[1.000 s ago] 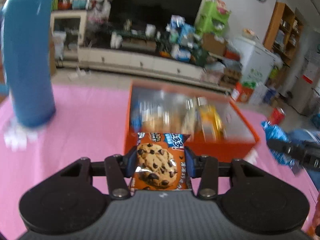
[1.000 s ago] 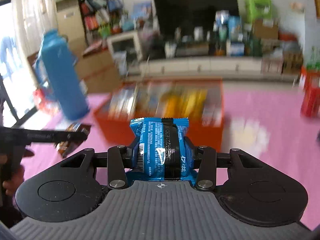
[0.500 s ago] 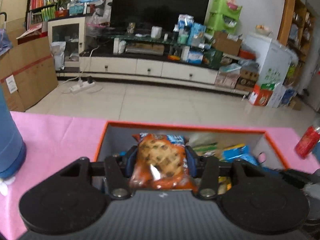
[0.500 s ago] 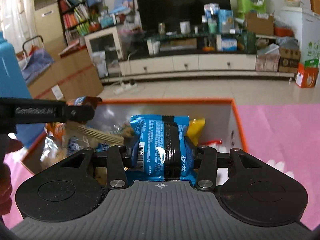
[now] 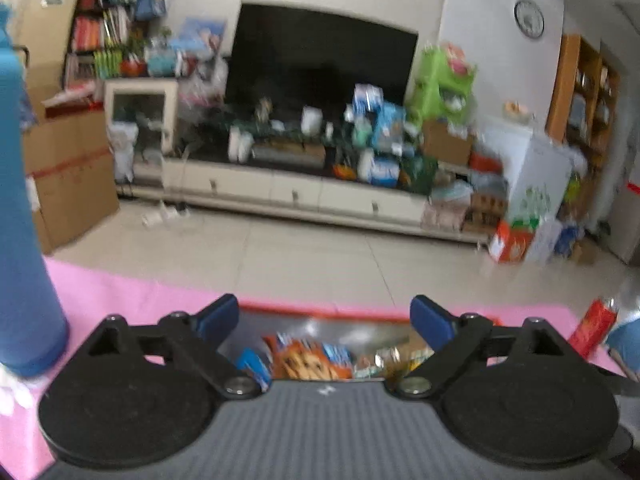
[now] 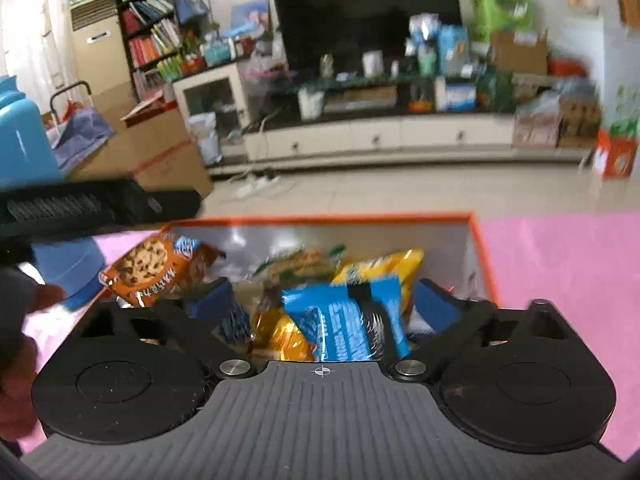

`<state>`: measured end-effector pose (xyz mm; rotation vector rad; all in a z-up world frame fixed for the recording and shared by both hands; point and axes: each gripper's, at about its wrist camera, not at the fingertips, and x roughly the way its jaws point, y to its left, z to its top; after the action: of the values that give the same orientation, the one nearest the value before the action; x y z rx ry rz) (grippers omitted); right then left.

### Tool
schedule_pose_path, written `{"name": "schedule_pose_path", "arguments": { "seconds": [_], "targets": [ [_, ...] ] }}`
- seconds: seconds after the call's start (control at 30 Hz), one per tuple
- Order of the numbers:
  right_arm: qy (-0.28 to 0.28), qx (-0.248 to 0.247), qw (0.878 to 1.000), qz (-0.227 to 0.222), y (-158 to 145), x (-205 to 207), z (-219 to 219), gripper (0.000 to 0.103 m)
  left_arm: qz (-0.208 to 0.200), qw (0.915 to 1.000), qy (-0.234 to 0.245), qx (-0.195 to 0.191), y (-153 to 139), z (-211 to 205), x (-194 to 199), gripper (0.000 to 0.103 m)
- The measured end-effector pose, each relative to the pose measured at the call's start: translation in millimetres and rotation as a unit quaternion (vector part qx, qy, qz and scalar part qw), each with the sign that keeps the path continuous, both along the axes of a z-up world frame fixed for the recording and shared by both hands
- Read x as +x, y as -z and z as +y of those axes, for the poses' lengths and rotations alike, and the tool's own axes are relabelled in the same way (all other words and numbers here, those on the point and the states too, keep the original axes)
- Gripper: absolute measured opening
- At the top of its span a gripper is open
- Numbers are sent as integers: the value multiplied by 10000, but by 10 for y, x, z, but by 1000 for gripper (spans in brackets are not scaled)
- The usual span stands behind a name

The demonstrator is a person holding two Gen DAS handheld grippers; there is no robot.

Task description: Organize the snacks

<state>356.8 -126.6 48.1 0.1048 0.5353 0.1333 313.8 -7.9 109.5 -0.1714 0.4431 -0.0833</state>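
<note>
Meanwhile, over the pink table cover [image 5: 120, 292], I have both grippers above the orange snack box [image 6: 486, 256]; at far left a tall blue bottle [image 5: 24, 216] stands on the cloth, well apart from the box; my left gripper [image 5: 324, 316] has its jaws opening, blue pads wide apart and nothing pressed between them; below the gap, the orange chocolate-chip cookie packet [image 5: 308, 360] lies in the box among other wrappers, blurred; a red can [image 5: 592, 328] stands on the cloth at the right edge of that view.

From the right wrist camera, the left gripper's black finger [image 6: 100, 204] reaches in from the left above the box's near-left corner; the cookie packet [image 6: 156, 272] rests tilted at the box's left side, clear of that finger; a hand [image 6: 16, 344] shows at the frame's left edge; my right gripper [image 6: 320, 300] also has its jaws opening, pads apart; the blue snack packet [image 6: 348, 320] sits between them, tilted and blurred, with neither pad pressing on it, lying atop a gold wrapper [image 6: 280, 336] and in front of a yellow packet [image 6: 384, 268] inside the box.
</note>
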Motion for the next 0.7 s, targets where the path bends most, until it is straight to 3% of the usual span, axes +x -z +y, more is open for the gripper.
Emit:
{"name": "schedule_pose_path", "arguments": {
  "seconds": [0.1,0.2,0.3,0.47,0.57,0.7],
  "targets": [
    [70,-103,9997,-186,-134,-179,-2,91,-52,10000,21,-63,-173,38,-210,92],
    [201,270,9992,-202,-196,-502,-144,93,45,9999,80,-105,-172,106,-633,92],
    [252,571,9979,-173,-175,-972,-319,94,166,9999,-10,-25,66,193,-1209,92],
    [787,833,9934,99,-31,-1706,-652,94,804,9964,-245,-59,504,281,-1922,92],
    [1075,1092,9879,241,117,-2103,-823,94,1008,9946,-208,-109,577,274,-2088,92],
    [1362,1286,9814,426,251,-2335,-966,94,1089,9939,-138,111,634,197,-2151,92]
  ]
}}
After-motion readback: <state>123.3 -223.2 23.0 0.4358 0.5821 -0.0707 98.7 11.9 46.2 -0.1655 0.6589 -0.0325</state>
